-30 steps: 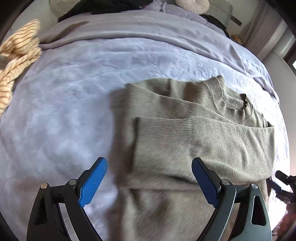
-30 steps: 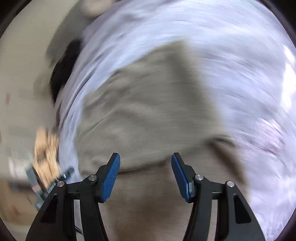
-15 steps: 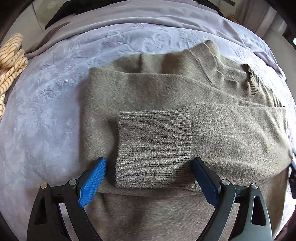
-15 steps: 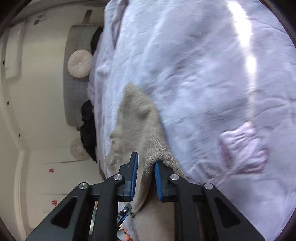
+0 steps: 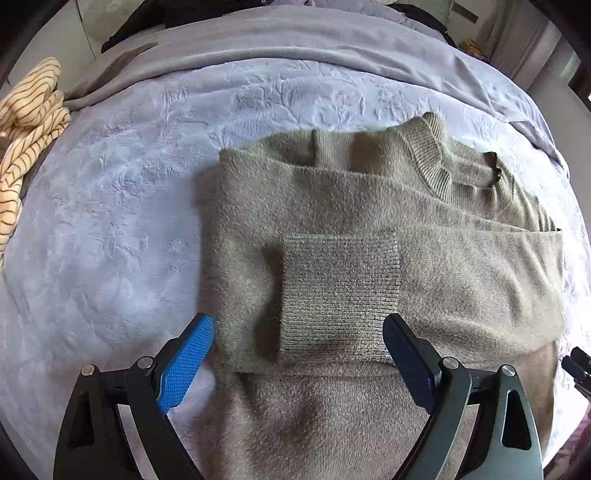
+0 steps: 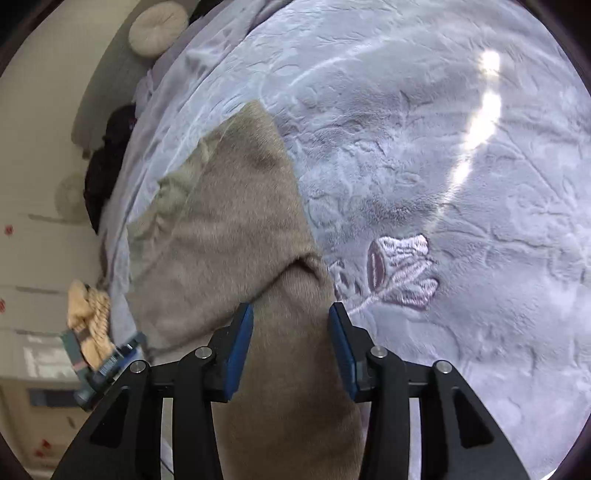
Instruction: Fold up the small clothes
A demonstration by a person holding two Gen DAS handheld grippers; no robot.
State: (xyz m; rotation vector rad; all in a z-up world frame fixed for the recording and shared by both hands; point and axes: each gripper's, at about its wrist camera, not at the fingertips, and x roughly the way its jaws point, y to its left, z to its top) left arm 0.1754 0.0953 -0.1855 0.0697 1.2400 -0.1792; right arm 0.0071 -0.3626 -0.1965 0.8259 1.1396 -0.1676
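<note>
Left wrist view: olive-green knit sweater [image 5: 369,229] lies flat on the lavender embossed bedspread [image 5: 122,229], right of centre. Collar at far right; one sleeve is folded across the body, its ribbed cuff [image 5: 340,295] lying on top near the middle. Left gripper [image 5: 299,354] has its jaws spread wide, holding nothing. The left blue pad sits just off the sweater's left edge over the bedspread, the right pad over the knit beyond the cuff. Whether the pads touch the fabric cannot be told. A cream striped garment [image 5: 26,122] is bunched at the far left edge of the bed. A grey sheet [image 5: 295,40] runs along the far side.

Right wrist view: right gripper [image 6: 291,332] jaws are partly open (narrower than the left pair), with a band of the sweater [image 6: 229,229] running between the pads; the fabric looks loose, not pinched. The sweater's right edge meets the bedspread [image 6: 424,122] on a diagonal. An embroidered pink flower [image 6: 400,271] lies just right of the jaws. Sunlight streak at far right. Round cushion [image 6: 159,27] at far left, dark clothing [image 6: 107,162] below it.
</note>
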